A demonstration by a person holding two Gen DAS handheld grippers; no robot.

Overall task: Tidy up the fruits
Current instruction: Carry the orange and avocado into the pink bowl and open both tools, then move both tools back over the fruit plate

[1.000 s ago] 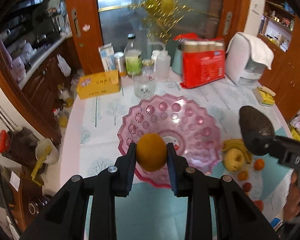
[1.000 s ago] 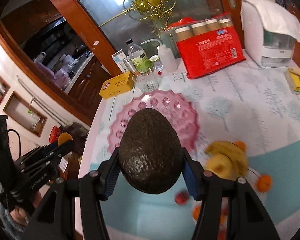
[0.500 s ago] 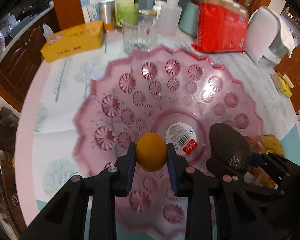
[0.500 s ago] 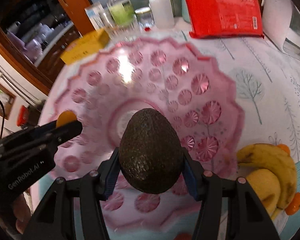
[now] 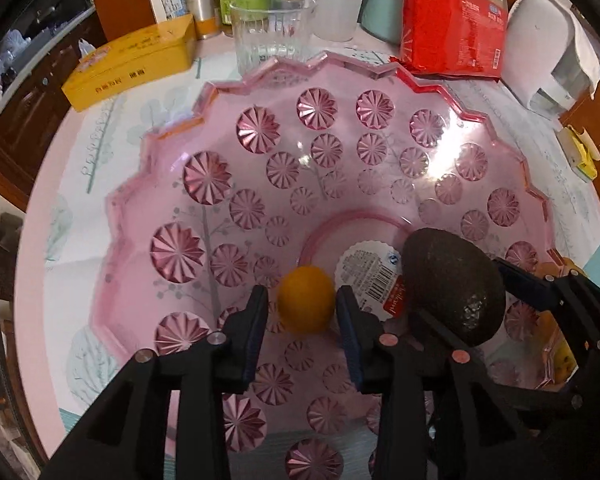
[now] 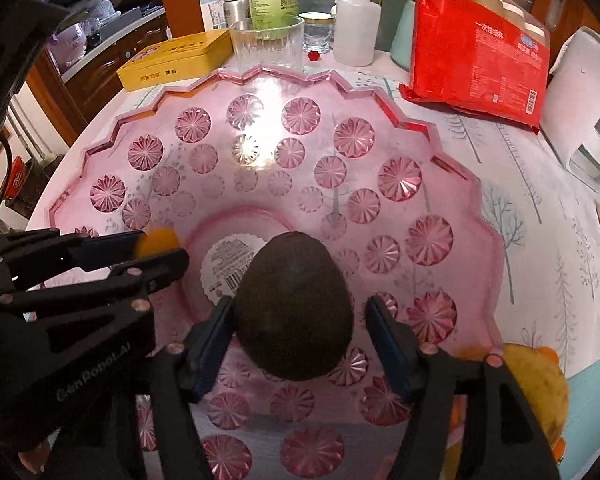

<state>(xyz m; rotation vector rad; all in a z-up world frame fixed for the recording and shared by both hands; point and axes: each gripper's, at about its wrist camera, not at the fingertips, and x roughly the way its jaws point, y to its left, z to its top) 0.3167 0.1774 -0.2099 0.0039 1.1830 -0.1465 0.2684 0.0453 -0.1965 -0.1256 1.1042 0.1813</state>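
Note:
A small orange [image 5: 306,299] rests on the floor of the pink cut-glass bowl [image 5: 204,176], beside the paper label at its centre. My left gripper [image 5: 302,312] straddles the orange; its jaws are opening and a gap shows at each pad. Just to the right lies a dark avocado [image 5: 454,286] between the fingers of my right gripper [image 5: 466,296]. In the right wrist view the avocado [image 6: 294,306] sits low in the bowl [image 6: 400,120]. The right gripper [image 6: 300,320] is opening, its right pad clear of the skin. The left gripper [image 6: 162,246] and orange [image 6: 158,240] show at the left.
Behind the bowl stand a glass tumbler [image 5: 270,32], a yellow tin [image 5: 132,64], bottles, a red pack [image 5: 452,28] and a white appliance [image 5: 548,52]. A banana with other small fruit [image 6: 536,392] lies right of the bowl on the tablecloth.
Both grippers came down from above the table into the bowl with their fruit. The jaws of both have parted from the orange and the avocado.

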